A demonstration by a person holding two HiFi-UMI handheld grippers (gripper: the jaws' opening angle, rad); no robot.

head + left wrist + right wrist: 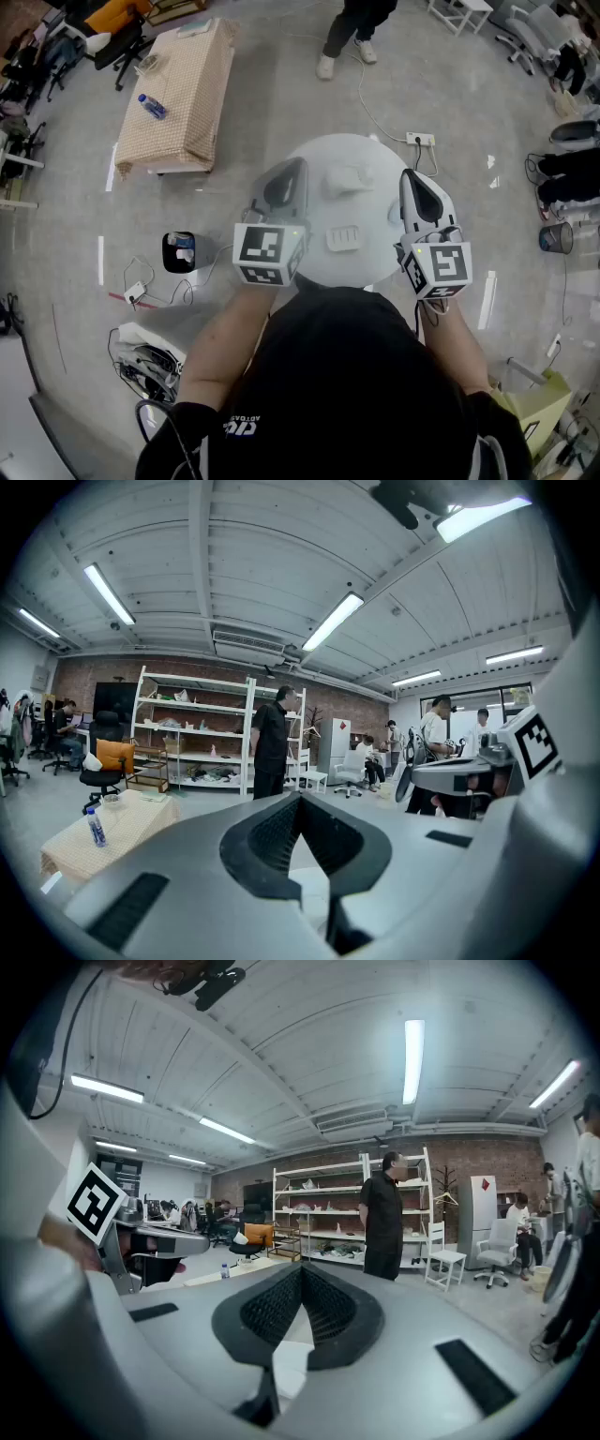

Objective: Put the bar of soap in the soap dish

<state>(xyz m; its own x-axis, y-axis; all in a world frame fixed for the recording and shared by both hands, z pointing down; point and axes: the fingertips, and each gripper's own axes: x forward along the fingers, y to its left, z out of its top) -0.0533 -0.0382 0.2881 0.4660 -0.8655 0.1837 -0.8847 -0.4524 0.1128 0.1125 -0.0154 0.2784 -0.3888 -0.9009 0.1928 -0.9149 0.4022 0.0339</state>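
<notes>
White table [317, 157]: soap [349, 178] between closed left tool [298, 167] and right tool [409, 176].

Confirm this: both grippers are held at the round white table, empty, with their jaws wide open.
Not open. The left gripper and right gripper are both shut, jaw tips together, as the left and right gripper views show. The rest stands: both empty, at the round white table.
</notes>
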